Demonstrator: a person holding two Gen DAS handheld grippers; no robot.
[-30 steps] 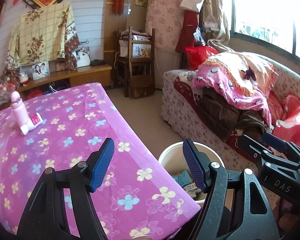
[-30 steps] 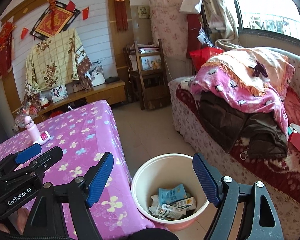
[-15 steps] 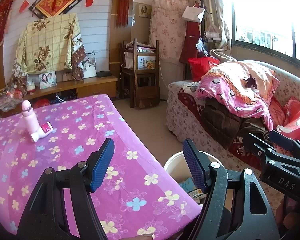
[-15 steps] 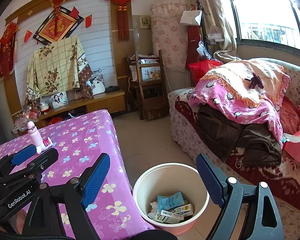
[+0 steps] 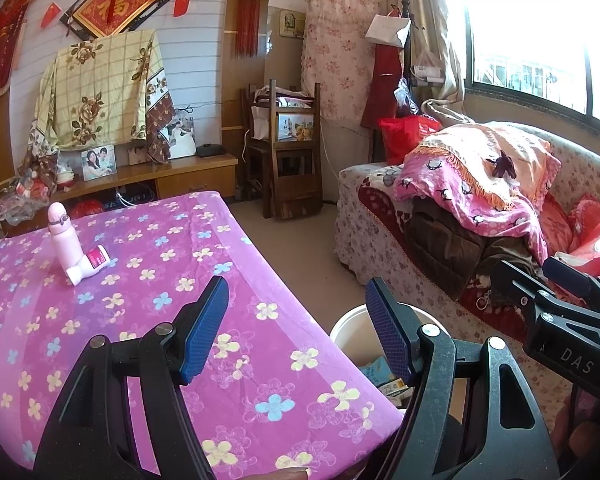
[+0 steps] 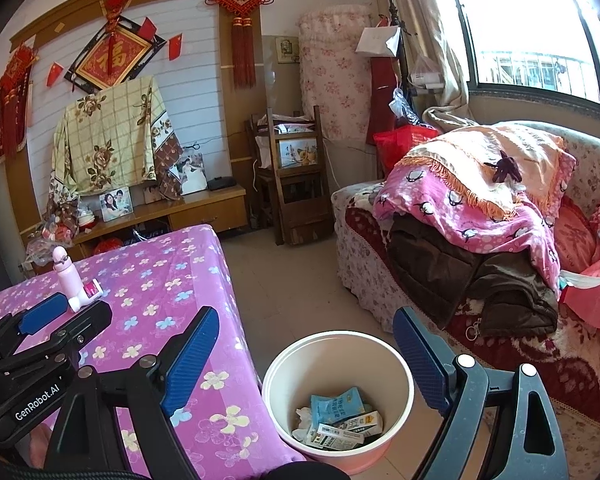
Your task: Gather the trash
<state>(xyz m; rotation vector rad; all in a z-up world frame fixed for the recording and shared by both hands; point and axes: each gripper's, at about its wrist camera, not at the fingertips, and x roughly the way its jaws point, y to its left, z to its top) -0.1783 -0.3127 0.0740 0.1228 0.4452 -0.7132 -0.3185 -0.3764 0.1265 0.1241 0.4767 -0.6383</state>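
- Both grippers had lifted and drawn back over the last second: the bucket (image 6: 338, 396) slid lower between the right gripper's (image 6: 304, 354) fingers, and more of the far wall came into sight above them.
- Right gripper's fingers stood wide apart with nothing between the pads; no wrapper, no carton, just air over the bucket's mouth.
- Left gripper (image 5: 296, 330) was the same story, its fingers spread wide and empty, the left finger over the purple flowered tablecloth (image 5: 140, 280), the right finger over the bucket's rim (image 5: 350, 326) just off the table corner.
- Down in the bucket lay the trash (image 6: 340, 420): a blue snack packet, a couple of flattened cartons and some crumpled white paper, below the right gripper's fingers.
- My read was that a drop had just finished and both tools were pulling clear, because the trash sat in the bucket and neither gripper carried anything.
- Ahead of the left gripper's fingers, well apart from them, a pink bottle (image 5: 62, 238) stood upright on the cloth with a small white bottle (image 5: 88, 266) lying against its foot.
- Whether those two counted as trash could not be told; if not, the table looked done and the task close to finished.
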